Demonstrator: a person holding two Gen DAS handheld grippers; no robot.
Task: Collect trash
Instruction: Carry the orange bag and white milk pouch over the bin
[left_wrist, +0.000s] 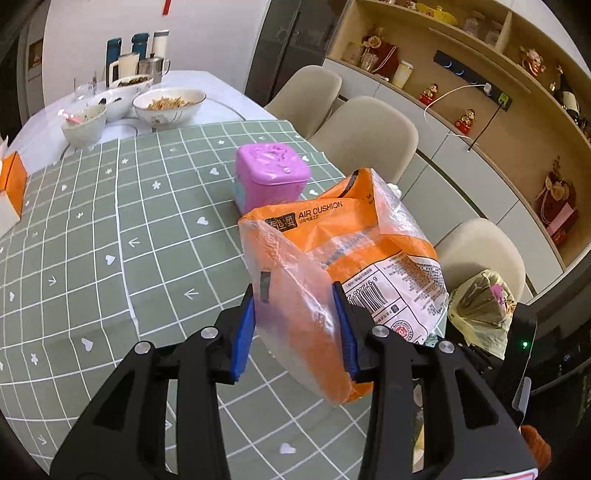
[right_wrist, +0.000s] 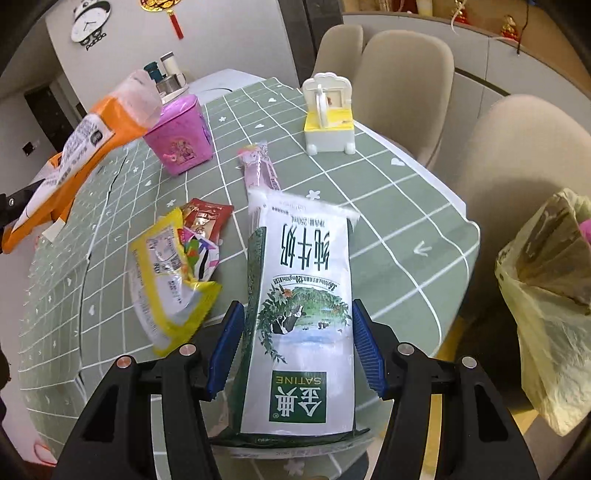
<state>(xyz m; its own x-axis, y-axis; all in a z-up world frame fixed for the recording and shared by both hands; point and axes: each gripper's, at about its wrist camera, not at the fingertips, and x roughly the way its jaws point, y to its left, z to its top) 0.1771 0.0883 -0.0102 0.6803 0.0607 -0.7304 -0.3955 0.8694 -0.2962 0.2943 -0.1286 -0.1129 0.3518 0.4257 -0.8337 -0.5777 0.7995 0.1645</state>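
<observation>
My left gripper (left_wrist: 295, 328) is shut on an orange and clear plastic wrapper (left_wrist: 343, 251) and holds it above the green checked tablecloth (left_wrist: 110, 258); the wrapper also shows in the right wrist view (right_wrist: 85, 147). My right gripper (right_wrist: 295, 343) is shut on a white and green milk carton (right_wrist: 299, 314), held above the table's near edge. A yellow wrapper (right_wrist: 170, 280), a red sachet (right_wrist: 205, 218) and a pink stick packet (right_wrist: 260, 166) lie on the cloth. A yellowish trash bag (right_wrist: 546, 291) hangs off the table's right side, also in the left wrist view (left_wrist: 480, 310).
A pink lidded box (left_wrist: 269, 177) stands mid-table, and a white and yellow toy (right_wrist: 328, 114) stands further back. Bowls of food (left_wrist: 168, 107), cups and flasks sit at the far end. An orange tissue box (left_wrist: 13, 184) is at the left. Beige chairs (left_wrist: 369, 129) line the right side.
</observation>
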